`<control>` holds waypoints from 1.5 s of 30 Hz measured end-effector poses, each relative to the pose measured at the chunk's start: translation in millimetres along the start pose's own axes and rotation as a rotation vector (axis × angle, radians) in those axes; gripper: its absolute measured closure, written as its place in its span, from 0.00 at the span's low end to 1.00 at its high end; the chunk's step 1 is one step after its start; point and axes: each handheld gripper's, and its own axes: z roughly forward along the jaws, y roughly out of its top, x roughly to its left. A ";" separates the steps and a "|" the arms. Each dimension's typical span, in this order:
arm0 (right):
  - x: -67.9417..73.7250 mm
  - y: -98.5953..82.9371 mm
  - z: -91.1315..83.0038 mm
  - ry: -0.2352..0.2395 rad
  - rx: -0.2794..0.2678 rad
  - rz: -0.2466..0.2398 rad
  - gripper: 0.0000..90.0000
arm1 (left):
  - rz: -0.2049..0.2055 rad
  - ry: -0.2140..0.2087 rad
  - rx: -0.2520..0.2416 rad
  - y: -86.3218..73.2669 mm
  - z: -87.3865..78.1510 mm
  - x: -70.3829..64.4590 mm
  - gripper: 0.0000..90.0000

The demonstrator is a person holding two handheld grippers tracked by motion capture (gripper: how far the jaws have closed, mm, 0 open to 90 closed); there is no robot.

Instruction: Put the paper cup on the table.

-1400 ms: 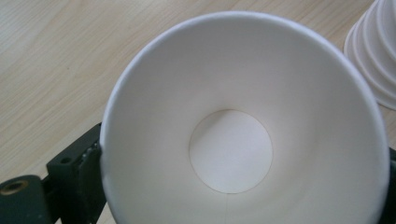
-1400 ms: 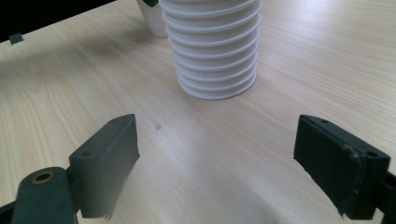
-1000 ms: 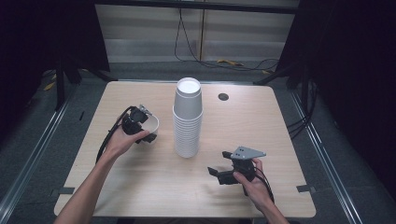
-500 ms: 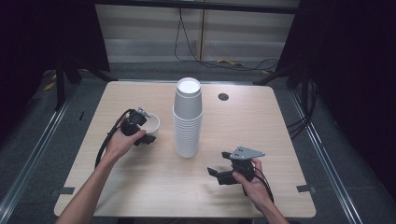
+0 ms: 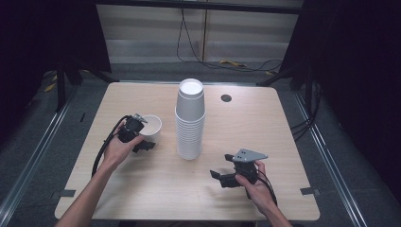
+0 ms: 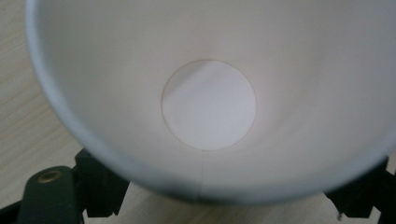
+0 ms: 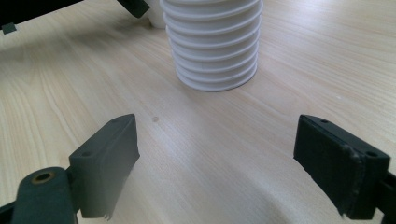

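A tall stack of white paper cups [image 5: 190, 120] stands mid-table; its ribbed base [image 7: 212, 42] is ahead in the right gripper view. Just left of it, one white paper cup [image 5: 152, 126] sits between the jaws of my left gripper [image 5: 145, 133], which is shut on it. The left gripper view looks straight into that cup [image 6: 210, 105], with a black jaw on either side of its rim at my left gripper [image 6: 229, 200]. My right gripper [image 5: 219, 178] hovers low over the table in front of the stack, open with nothing between its jaws [image 7: 215, 154].
The light wooden table [image 5: 283, 142] has a round cable hole [image 5: 226, 98] behind the stack. Black cables trail from both grippers toward the near edge. Dark floor and rails surround the table.
The single cup's open mouth has come into view beside the stack in my left gripper, which shifted slightly. The right gripper has stayed put.
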 end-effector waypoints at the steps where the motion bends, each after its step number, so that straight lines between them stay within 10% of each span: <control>1: -0.3 0.0 0.1 -0.001 0.000 -0.001 0.15 | -0.005 0.000 -0.008 -1.3 -1.1 -1.1 0.18; 14: 0.4 0.1 0.4 -0.003 -0.006 -0.003 0.15 | -0.035 -0.038 -0.089 -19.6 -19.9 1.8 0.18; 23: 0.5 -0.2 0.9 -0.007 -0.005 -0.003 0.15 | 0.041 -0.048 -0.147 -30.6 -28.7 -13.1 0.18; 45: 1.9 -0.6 -0.6 -0.016 -0.013 -0.005 0.15 | 0.032 -0.104 -0.345 -59.0 -41.2 -45.2 0.19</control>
